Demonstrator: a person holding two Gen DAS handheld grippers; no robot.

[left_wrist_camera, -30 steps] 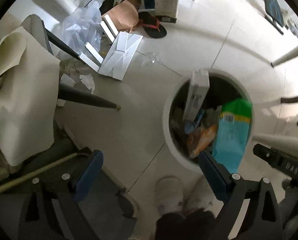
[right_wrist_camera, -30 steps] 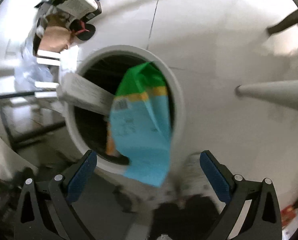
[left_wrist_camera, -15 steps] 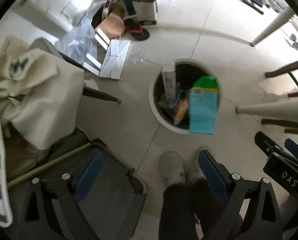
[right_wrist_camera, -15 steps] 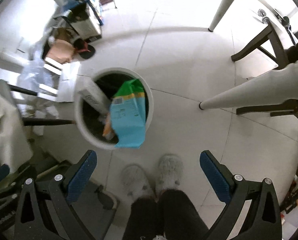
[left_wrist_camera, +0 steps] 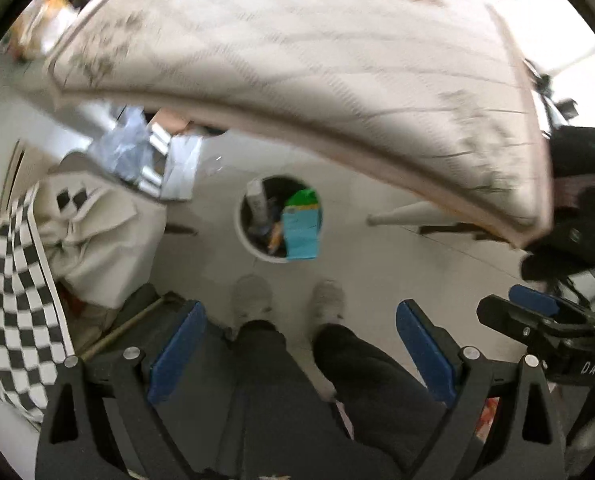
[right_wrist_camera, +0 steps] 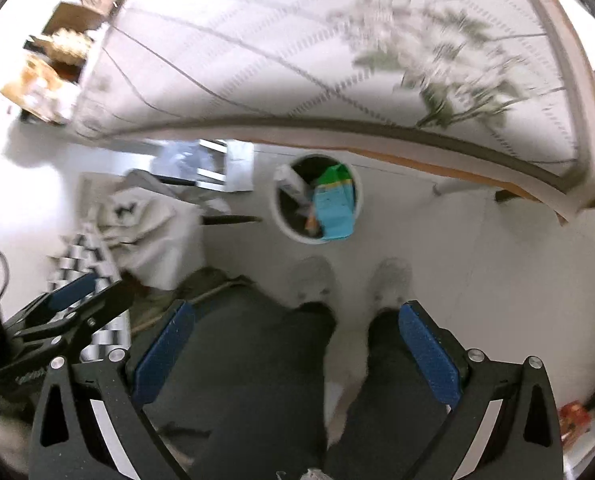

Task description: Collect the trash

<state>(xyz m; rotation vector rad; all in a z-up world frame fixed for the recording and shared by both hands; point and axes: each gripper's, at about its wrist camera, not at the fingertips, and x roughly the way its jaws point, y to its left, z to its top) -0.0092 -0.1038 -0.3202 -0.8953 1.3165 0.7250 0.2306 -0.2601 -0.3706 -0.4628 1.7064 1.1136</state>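
Note:
A round white trash bin (left_wrist_camera: 244, 236) (right_wrist_camera: 358, 200) stands on the pale tiled floor far below both grippers. A blue and green bag (left_wrist_camera: 302, 232) (right_wrist_camera: 333, 212) leans out over its near rim, and a white carton (left_wrist_camera: 257, 204) (right_wrist_camera: 291, 182) stands tilted at its left side among other rubbish. My left gripper (left_wrist_camera: 299, 308) is open and holds nothing. My right gripper (right_wrist_camera: 297, 308) is open too, with nothing between its blue pads. Both hang above the person's legs, well short of the bin.
A table with a patterned cloth (left_wrist_camera: 337, 80) (right_wrist_camera: 297, 60) fills the upper half of both views. The person's white shoes (left_wrist_camera: 253, 296) (right_wrist_camera: 313, 280) stand just before the bin. A chair draped in cream and checkered cloth (left_wrist_camera: 97, 232) is at left. Cardboard boxes (right_wrist_camera: 53, 60) lie at top left.
Both grippers have risen far above the bin and now look down from over the table's height. The blue and green bag rests in the bin, where it lay half a second ago.

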